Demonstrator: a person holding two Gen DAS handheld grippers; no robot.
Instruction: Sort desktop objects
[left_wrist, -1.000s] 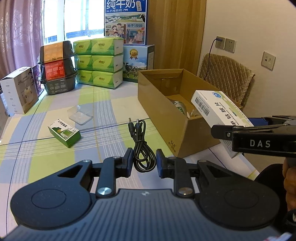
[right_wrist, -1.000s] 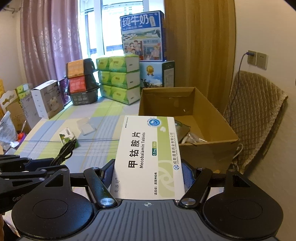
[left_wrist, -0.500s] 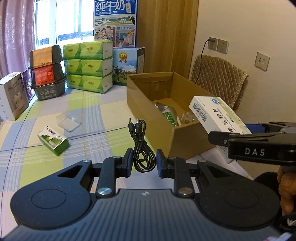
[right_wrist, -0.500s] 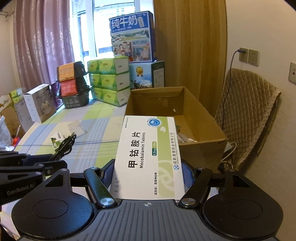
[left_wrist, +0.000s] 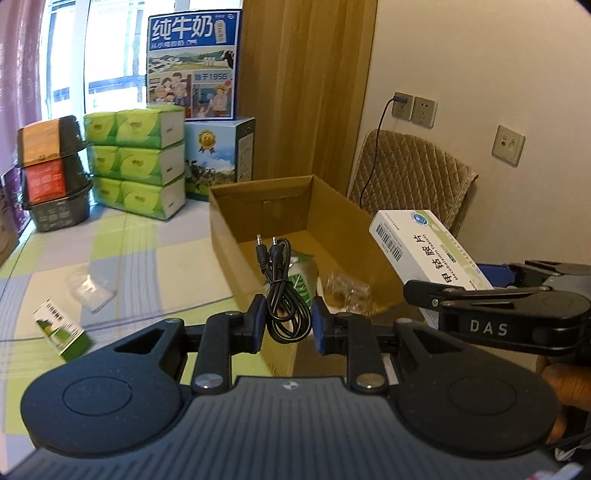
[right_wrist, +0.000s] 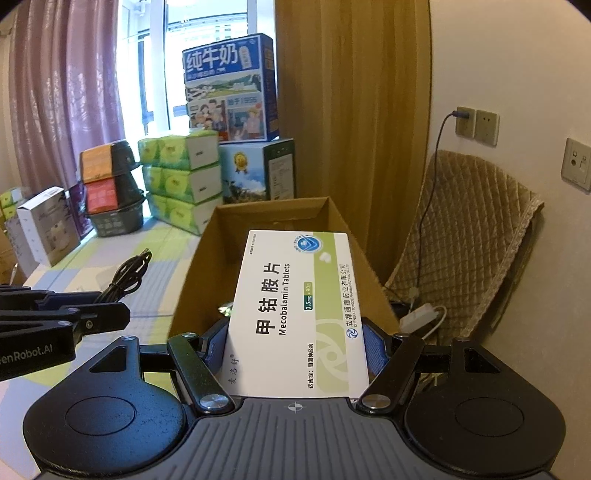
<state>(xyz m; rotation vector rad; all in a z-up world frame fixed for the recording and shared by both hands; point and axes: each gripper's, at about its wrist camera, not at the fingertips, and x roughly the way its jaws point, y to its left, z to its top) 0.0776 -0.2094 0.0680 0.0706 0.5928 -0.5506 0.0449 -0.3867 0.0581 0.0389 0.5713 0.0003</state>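
My left gripper (left_wrist: 287, 325) is shut on a coiled black audio cable (left_wrist: 282, 295), held up over the near left wall of the open cardboard box (left_wrist: 236, 236). Its plugs point up. My right gripper (right_wrist: 293, 347) is shut on a white and green medicine box (right_wrist: 295, 310), held over the near end of the cardboard box (right_wrist: 192, 280). In the left wrist view the medicine box (left_wrist: 424, 247) and the right gripper sit at the right, above the box's right wall. A green packet (left_wrist: 301, 277) and clear wrappers (left_wrist: 347, 290) lie inside the box.
On the checked tablecloth (left_wrist: 147, 266) lie a small green box (left_wrist: 61, 328) and a clear plastic case (left_wrist: 90, 288). Green tissue packs (left_wrist: 136, 162), milk cartons (left_wrist: 192, 66) and stacked black bowls (left_wrist: 51, 173) stand at the back. A quilted chair (right_wrist: 469, 236) is at the right.
Both grippers have moved forward and to the right, toward the cardboard box. The cable now hangs over the box's near left wall and the medicine box over its near end.
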